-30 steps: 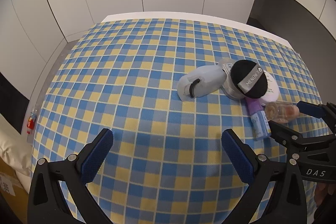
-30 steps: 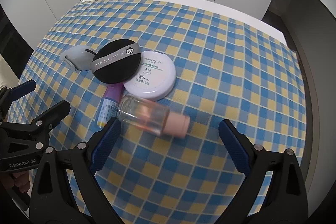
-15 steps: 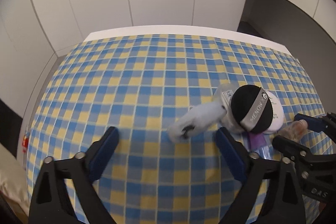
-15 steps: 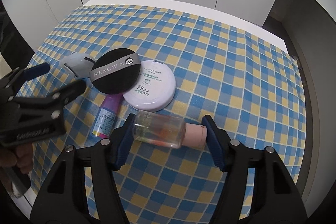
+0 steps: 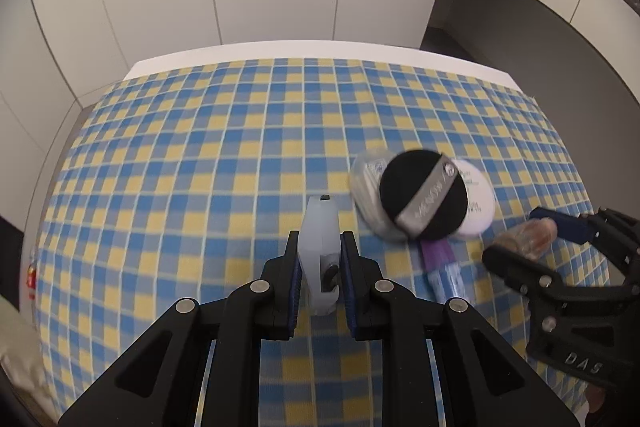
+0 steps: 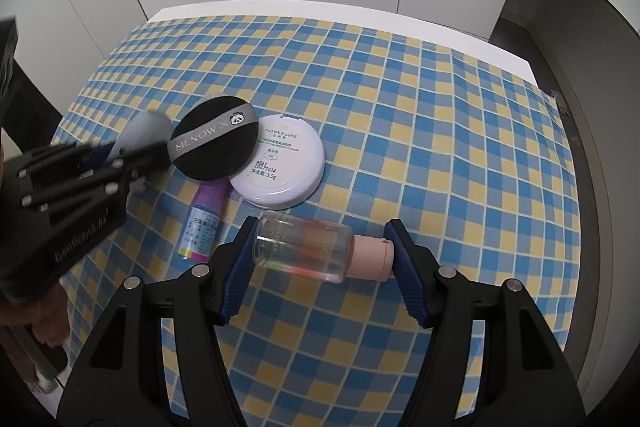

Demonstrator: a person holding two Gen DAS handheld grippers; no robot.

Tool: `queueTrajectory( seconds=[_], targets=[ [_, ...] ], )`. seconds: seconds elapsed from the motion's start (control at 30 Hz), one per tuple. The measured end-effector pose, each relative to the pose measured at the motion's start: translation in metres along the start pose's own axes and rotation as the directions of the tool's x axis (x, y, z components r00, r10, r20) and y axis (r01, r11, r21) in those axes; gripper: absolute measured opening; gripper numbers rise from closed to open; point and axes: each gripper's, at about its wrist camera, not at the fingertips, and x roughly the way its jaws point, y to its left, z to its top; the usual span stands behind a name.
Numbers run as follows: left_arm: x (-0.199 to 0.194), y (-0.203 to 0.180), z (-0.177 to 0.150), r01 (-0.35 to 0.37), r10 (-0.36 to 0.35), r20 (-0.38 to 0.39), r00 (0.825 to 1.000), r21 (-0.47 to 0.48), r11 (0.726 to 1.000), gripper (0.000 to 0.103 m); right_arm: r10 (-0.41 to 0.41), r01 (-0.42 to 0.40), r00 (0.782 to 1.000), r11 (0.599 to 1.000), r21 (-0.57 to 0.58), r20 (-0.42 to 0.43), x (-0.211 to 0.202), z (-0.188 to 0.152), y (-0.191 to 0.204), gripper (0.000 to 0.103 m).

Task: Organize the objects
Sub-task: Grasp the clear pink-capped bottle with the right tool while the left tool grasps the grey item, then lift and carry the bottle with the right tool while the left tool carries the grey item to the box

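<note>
Both grippers are loaded: the right gripper pinches the clear bottle end to end, long axis lying 9-to-3 across its jaws, while the left gripper clamps the grey case pointing 12 o'clock.

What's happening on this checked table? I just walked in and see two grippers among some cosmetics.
A person is sorting cosmetics with a handheld gripper in each hand. The left gripper is shut on a pale grey case. The right gripper is shut on a clear bottle with a pink cap, gripping it end to end. On the checked tablecloth remain a black puff resting partly on a white compact, and a purple tube beside them.
</note>
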Motion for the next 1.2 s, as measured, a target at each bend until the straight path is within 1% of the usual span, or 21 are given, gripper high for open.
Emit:
queueTrajectory(
  seconds=[0.1,0.2,0.27,0.3,0.4,0.5,0.67,0.8,0.97,1.1,1.2],
  targets=[
    [-0.013,-0.001,-0.012,-0.011,0.011,0.006,1.0,-0.011,1.0,0.017,-0.007,0.007,1.0,1.0,-0.004,0.007,-0.008,0.0,0.007,0.065],
    [-0.03,-0.003,-0.026,-0.012,0.012,0.002,1.0,-0.049,0.999,0.017,-0.014,0.014,1.0,1.0,0.006,0.007,-0.018,-0.001,0.009,0.066],
    [-0.038,0.0,-0.027,-0.012,0.012,0.002,1.0,-0.063,0.998,0.017,-0.022,0.022,1.0,1.0,0.003,0.011,-0.027,-0.001,0.015,0.066],
    [-0.045,-0.001,-0.028,-0.015,0.016,0.007,1.0,-0.066,0.998,0.017,-0.024,0.024,1.0,1.0,0.0,0.014,-0.037,-0.006,0.008,0.066],
    [-0.068,-0.005,-0.03,-0.029,0.031,0.023,0.999,-0.053,0.998,0.017,-0.028,0.028,0.999,1.0,0.005,0.019,-0.061,-0.007,0.003,0.065],
    [-0.094,-0.01,-0.031,-0.035,0.037,0.043,0.998,-0.048,0.998,0.017,-0.025,0.025,0.999,1.0,0.006,0.023,-0.082,-0.01,0.005,0.065],
    [-0.13,-0.016,-0.035,-0.044,0.047,0.063,0.997,-0.051,0.998,0.017,-0.029,0.029,0.998,1.0,0.004,0.052,-0.122,-0.016,0.008,0.066],
    [-0.16,-0.021,-0.04,-0.042,0.048,0.08,0.996,-0.073,0.996,0.017,-0.026,0.025,0.997,1.0,0.006,0.069,-0.15,-0.02,0.002,0.065],
    [-0.188,-0.028,-0.048,-0.044,0.052,0.087,0.995,-0.087,0.995,0.017,-0.033,0.034,0.996,0.999,-0.007,0.081,-0.183,-0.029,0.0,0.066],
    [-0.21,-0.034,-0.056,-0.045,0.054,0.088,0.995,-0.103,0.994,0.017,-0.012,0.01,0.997,1.0,0.025,0.08,-0.205,-0.038,-0.006,0.066],
    [-0.225,-0.04,-0.065,-0.041,0.05,0.088,0.995,-0.11,0.993,0.017,-0.008,0.007,0.996,1.0,0.017,0.084,-0.22,-0.046,-0.006,0.066]
  ],
)
